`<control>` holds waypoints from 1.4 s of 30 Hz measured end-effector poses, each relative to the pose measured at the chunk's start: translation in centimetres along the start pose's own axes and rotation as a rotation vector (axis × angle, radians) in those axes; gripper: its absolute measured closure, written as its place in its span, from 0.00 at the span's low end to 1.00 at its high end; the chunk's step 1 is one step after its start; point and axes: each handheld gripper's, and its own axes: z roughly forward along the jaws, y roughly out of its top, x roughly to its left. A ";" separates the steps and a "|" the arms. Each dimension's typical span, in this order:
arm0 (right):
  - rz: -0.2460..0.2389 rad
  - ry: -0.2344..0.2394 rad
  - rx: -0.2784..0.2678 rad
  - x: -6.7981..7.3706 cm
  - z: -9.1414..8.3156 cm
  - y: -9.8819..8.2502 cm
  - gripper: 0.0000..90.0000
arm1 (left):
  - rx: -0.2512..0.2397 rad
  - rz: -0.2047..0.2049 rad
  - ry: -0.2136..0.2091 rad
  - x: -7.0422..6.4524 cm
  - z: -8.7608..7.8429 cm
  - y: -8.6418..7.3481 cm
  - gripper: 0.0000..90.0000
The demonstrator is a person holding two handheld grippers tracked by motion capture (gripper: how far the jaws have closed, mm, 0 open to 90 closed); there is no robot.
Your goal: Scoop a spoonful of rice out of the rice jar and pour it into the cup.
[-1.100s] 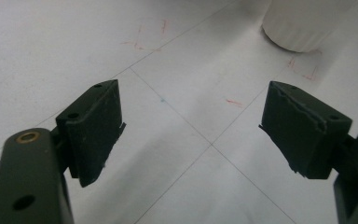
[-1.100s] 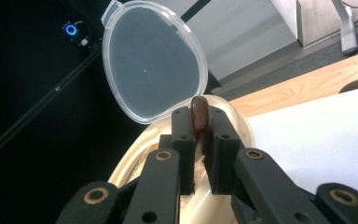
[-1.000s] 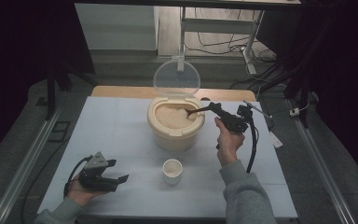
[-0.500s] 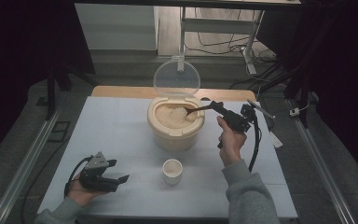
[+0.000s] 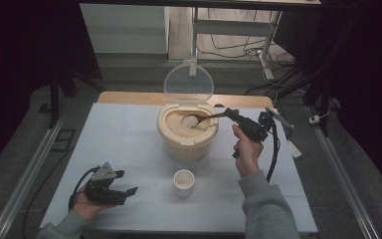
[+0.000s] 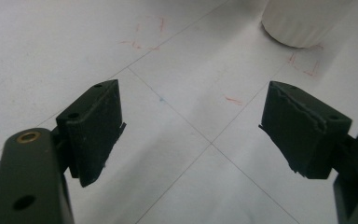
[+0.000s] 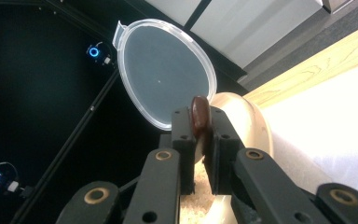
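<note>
Gripping a brown spoon (image 7: 199,113) by its handle, the right claw (image 5: 236,117) is clamped shut on it, with the pads pressed against both sides of the handle. The spoon reaches from the claw into the open top of a round beige tub (image 5: 186,142) that stands in the middle of the bench (image 5: 124,139). Its bowl sits over pale grain (image 5: 179,124) inside the tub and seems to carry a small heap of it. Behind the tub, its clear lid (image 5: 188,83) stands flipped up on a hinge. In front of the tub, toward the person, a small white cup (image 5: 184,182) stands upright on the bench, apart from the tub and apparently empty.

To the left of the cup, near the bench's front edge, the left claw (image 5: 127,190) rests low in the person's hand. Its jaws stand wide apart with nothing between them, and they point toward the cup.

The step in hand looks like scooping grain from the tub. The next move probably calls for lifting the spoon level so that nothing spills. It would then be carried forward over the tub's rim to the cup and tipped there. The free claw could steady the cup, which looks light enough to slide or topple.
</note>
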 end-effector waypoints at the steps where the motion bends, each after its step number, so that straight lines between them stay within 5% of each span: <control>1: 0.006 0.004 -0.002 0.0 -0.1 0.0 0.92 | 0.000 0.001 0.000 0.0 0.0 0.0 0.23; 33: 0.060 0.050 0.014 0.4 -1.4 0.3 0.92 | 0.006 0.004 -0.005 -0.1 0.1 0.0 0.23; 42: 0.064 0.069 0.038 0.5 -3.0 -0.1 0.92 | 0.014 0.006 -0.006 -0.1 0.2 0.0 0.23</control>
